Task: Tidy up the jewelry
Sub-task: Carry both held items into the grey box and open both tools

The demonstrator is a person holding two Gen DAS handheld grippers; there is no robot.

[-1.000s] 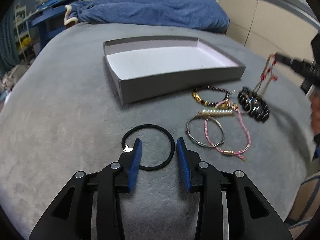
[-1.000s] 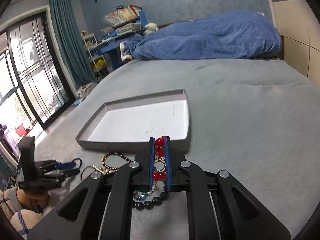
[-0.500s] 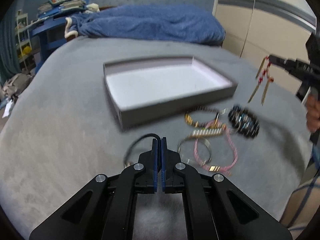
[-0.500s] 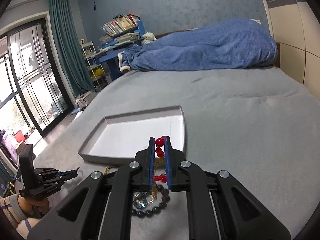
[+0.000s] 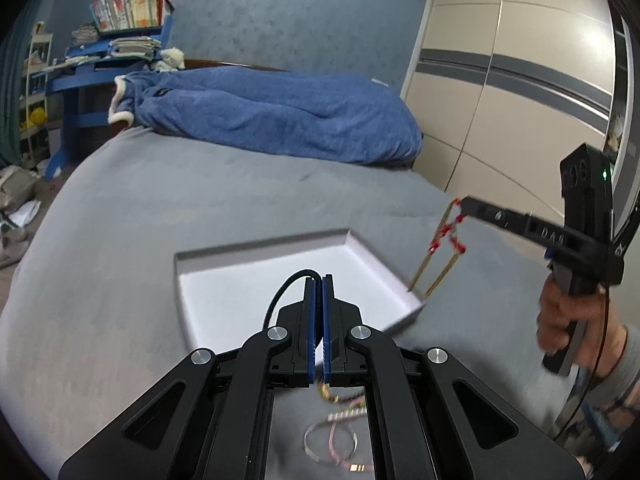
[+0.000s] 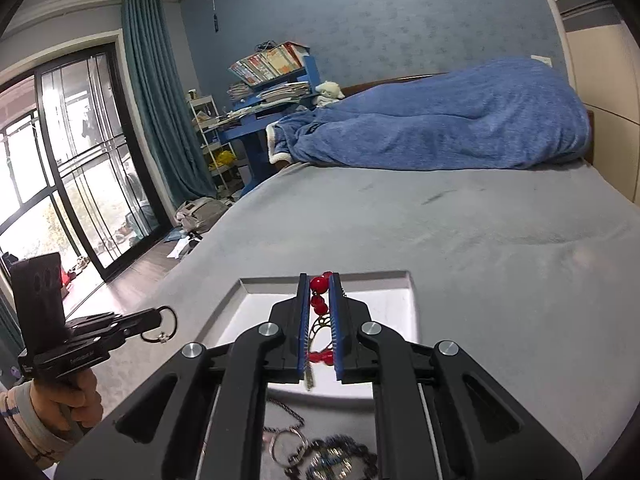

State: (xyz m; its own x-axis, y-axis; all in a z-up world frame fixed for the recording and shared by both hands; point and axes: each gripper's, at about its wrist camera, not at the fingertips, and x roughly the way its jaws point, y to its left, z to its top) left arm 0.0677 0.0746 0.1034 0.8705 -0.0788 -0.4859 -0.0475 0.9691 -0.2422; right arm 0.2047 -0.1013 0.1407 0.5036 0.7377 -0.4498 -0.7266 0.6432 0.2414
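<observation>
Two tools show in the left wrist view. The left tool (image 5: 319, 280) has its blue pads pressed together on a black hair tie (image 5: 280, 296), whose loop curves out to the left of the fingers, above the shallow grey tray (image 5: 256, 254) lying on the grey bed (image 5: 120, 208). At the right, a hand (image 5: 560, 320) holds the right tool (image 5: 460, 202) – from its tip a red-beaded gold piece (image 5: 442, 248) dangles just over the tray's far right corner. Below the left tool, blurred, a silver bangle (image 5: 330, 442) and a pink cord bracelet (image 5: 340, 440) lie on the bed near its front edge.

From the right wrist view, the right tool (image 6: 319, 280) is clamped on the red-beaded gold piece (image 6: 318, 300), with red beads lined up between the pads over the tray (image 6: 400, 276). At the left, the left tool (image 6: 158, 316) – closed – holds the hair tie (image 6: 164, 330) up beside the bed's left edge. A dark beaded bracelet (image 6: 340, 456) and metal rings lie on the bed below the fingers. A blue blanket (image 6: 440, 128) is heaped at the bed's far end.
</observation>
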